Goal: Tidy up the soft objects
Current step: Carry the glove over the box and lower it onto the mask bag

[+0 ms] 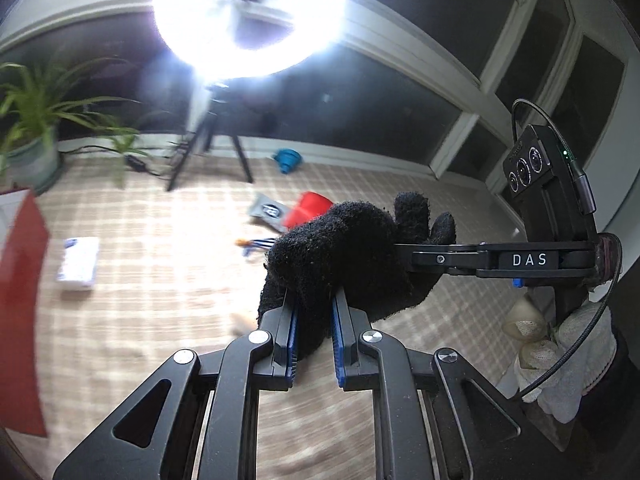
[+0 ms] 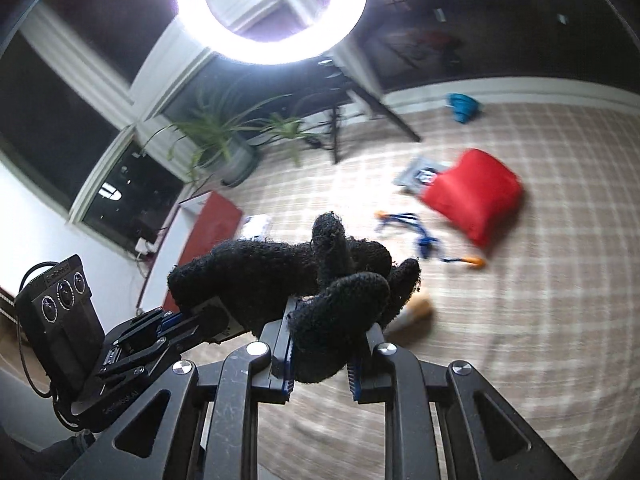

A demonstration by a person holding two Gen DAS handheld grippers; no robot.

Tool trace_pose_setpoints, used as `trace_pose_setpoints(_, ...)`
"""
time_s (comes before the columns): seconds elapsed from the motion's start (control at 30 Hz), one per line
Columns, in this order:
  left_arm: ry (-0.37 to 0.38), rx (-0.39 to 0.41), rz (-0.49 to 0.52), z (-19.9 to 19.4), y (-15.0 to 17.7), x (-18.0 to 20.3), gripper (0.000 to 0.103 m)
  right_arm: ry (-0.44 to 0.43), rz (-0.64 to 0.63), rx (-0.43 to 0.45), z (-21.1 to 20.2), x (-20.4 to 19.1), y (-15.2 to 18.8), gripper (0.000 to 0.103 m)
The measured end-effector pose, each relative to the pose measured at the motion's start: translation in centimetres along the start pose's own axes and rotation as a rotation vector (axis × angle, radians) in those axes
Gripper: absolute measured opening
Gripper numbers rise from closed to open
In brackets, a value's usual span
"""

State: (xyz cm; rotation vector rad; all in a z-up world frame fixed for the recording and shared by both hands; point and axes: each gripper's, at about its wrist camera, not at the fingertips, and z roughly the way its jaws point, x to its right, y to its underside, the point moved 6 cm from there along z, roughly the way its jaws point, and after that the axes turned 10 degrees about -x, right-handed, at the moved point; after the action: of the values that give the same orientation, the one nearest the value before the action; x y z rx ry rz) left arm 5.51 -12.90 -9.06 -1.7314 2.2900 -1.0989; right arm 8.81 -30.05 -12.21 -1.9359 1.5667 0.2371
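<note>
A black knit glove (image 1: pixel 344 256) is held up in the air over a checked cloth (image 1: pixel 160 264). My left gripper (image 1: pixel 314 312) is shut on its cuff end. My right gripper (image 2: pixel 322 328) is shut on the finger end of the same glove (image 2: pixel 280 276). The right gripper reaches into the left wrist view from the right (image 1: pixel 400 252), clamped on the glove. The left gripper shows in the right wrist view at the lower left (image 2: pixel 200 320). A red soft pouch (image 2: pixel 474 196) lies on the cloth beyond.
A blue cord with orange ends (image 2: pixel 424 240), a grey packet (image 2: pixel 420 174), a white packet (image 1: pixel 78 262) and a blue collapsible cup (image 2: pixel 464 106) lie on the cloth. A red box (image 1: pixel 20 312) stands at the left. A ring light on a tripod (image 1: pixel 216 136) and a potted plant (image 1: pixel 32 136) stand at the back.
</note>
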Motion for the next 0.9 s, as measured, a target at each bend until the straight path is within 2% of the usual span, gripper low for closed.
trace_pose_setpoints(0.53, -0.164, 0.133, -0.185, -11.4, 4.4, -14.1, 0.012, -0.054, -0.238, -0.073, 9.2, -17.9, -2.6, 0.018)
trace_pose_setpoints(0.9, -0.265, 0.18, -0.326, -16.3, 7.9, -23.0, 0.012, -0.067, -0.399, -0.149, 17.1, -29.1, -4.1, 0.018)
